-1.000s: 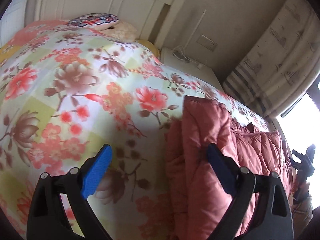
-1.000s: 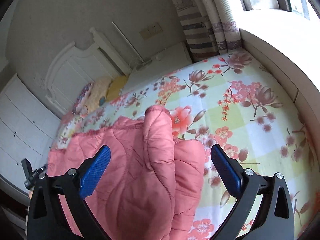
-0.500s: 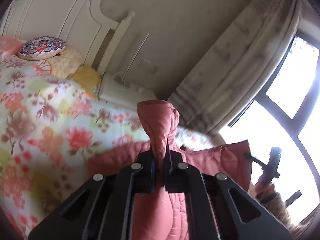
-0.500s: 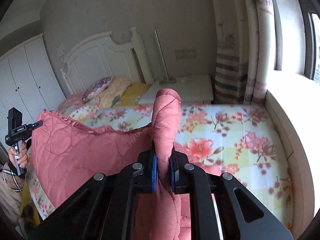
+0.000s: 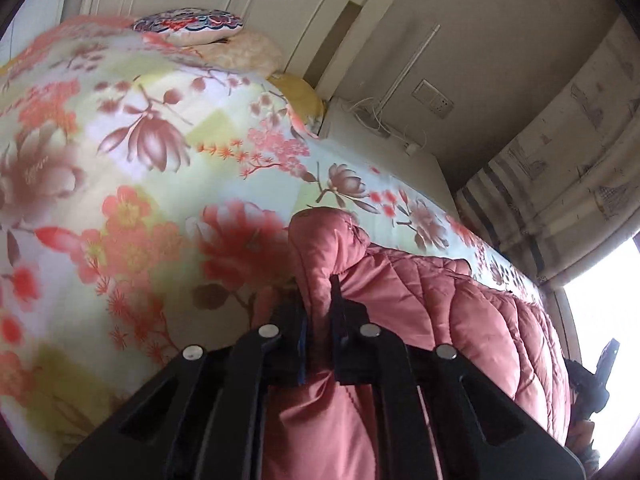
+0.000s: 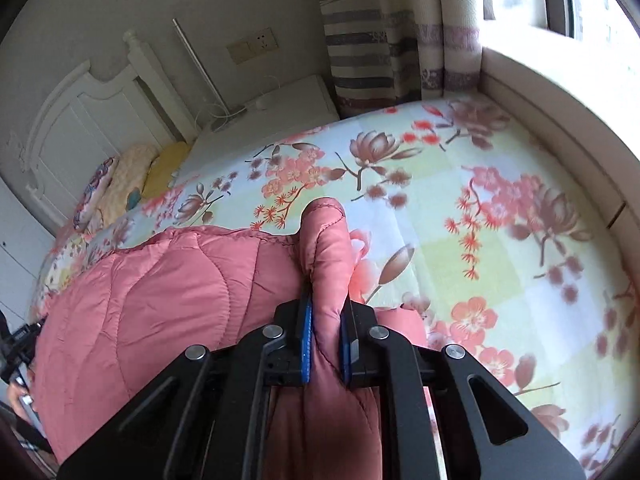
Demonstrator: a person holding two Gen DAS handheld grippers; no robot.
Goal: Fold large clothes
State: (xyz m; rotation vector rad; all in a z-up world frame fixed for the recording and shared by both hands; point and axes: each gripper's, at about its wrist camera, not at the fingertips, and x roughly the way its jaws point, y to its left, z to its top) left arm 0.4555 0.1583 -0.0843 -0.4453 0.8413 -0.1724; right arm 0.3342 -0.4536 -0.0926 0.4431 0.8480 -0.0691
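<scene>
You've got loads of open floral bedspread [image 6: 460, 216] ahead, both angled down, left gripper [image 5: 318, 312] and right gripper [image 6: 326, 320] each clamped on a pink quilted jacket [image 6: 168, 292] edge.

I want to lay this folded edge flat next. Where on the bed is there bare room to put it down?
Bare floral bedspread lies ahead of the right tongs, bordered by the window ledge and nightstand. More lies ahead and left of the left tongs, up to the pillows. The pink quilted coat crowds the near edge between both tongs.
</scene>
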